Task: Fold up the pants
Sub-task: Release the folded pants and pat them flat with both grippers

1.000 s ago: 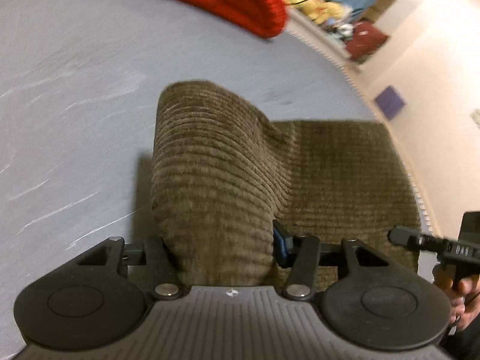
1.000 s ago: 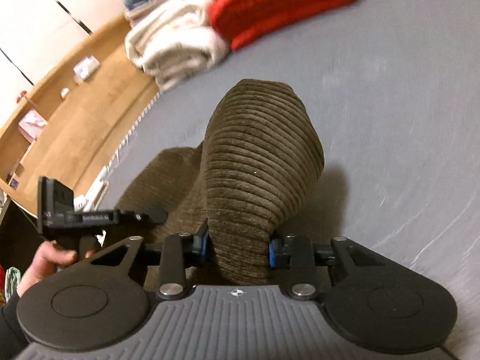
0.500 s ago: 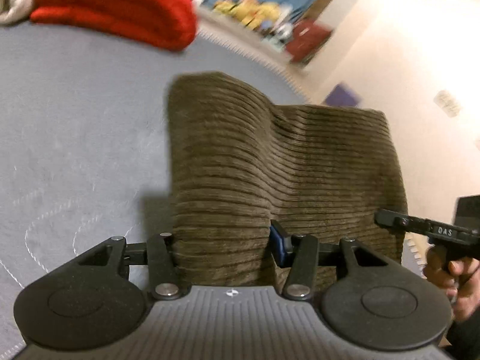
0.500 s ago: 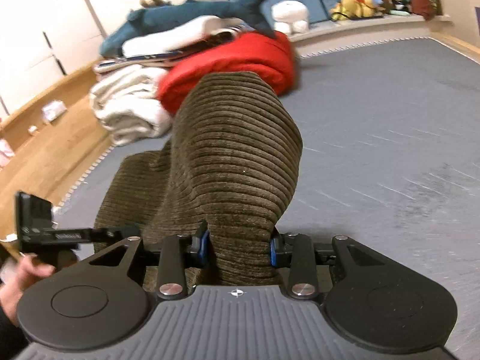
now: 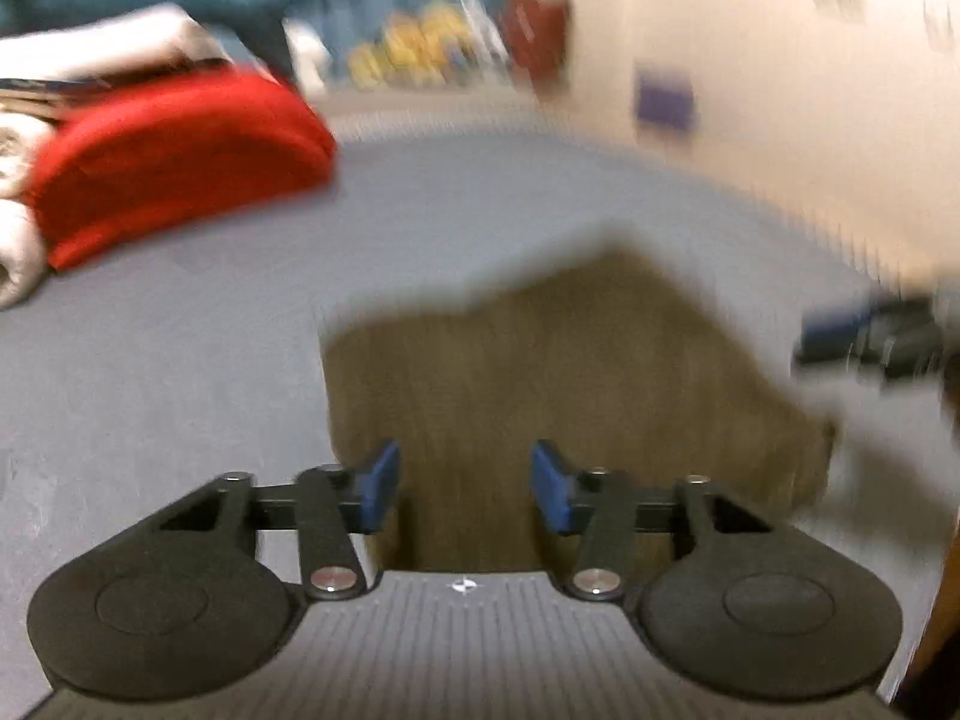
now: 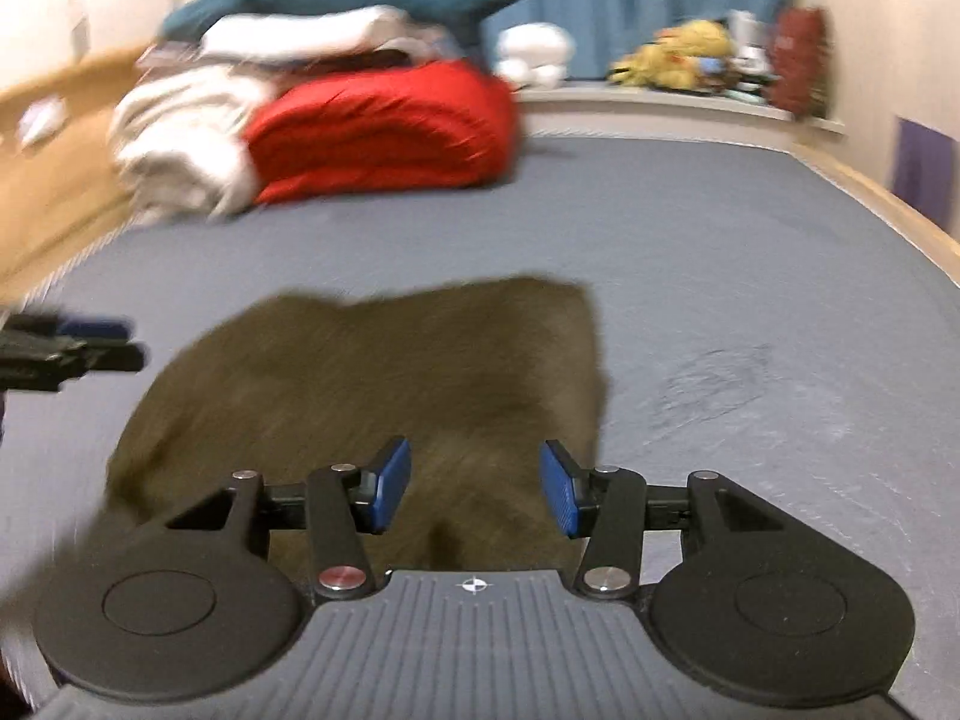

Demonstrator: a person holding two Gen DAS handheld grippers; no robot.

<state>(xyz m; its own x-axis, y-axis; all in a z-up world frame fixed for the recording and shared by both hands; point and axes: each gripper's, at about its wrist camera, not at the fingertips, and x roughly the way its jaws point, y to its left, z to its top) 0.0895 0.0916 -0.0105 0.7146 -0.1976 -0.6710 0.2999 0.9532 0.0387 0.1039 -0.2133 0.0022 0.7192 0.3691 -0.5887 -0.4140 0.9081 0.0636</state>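
Observation:
The brown corduroy pants (image 5: 570, 372) lie folded flat on the grey bed (image 5: 180, 360), blurred by motion. They also show in the right wrist view (image 6: 372, 384). My left gripper (image 5: 465, 492) is open and empty, over the near left part of the pants. My right gripper (image 6: 477, 489) is open and empty, over the near right part of the pants. Each gripper shows at the edge of the other's view: the right one (image 5: 864, 342) and the left one (image 6: 66, 348).
A red folded blanket (image 6: 384, 126) and white bedding (image 6: 180, 138) are piled at the far end of the bed (image 6: 720, 240). Plush toys (image 6: 678, 54) sit on a ledge under blue curtains. A wooden floor lies off the bed's left side.
Both grippers have opened and let go of the pants' fold. The lifted cloth has dropped flat onto the bed. Both grippers have pulled back.

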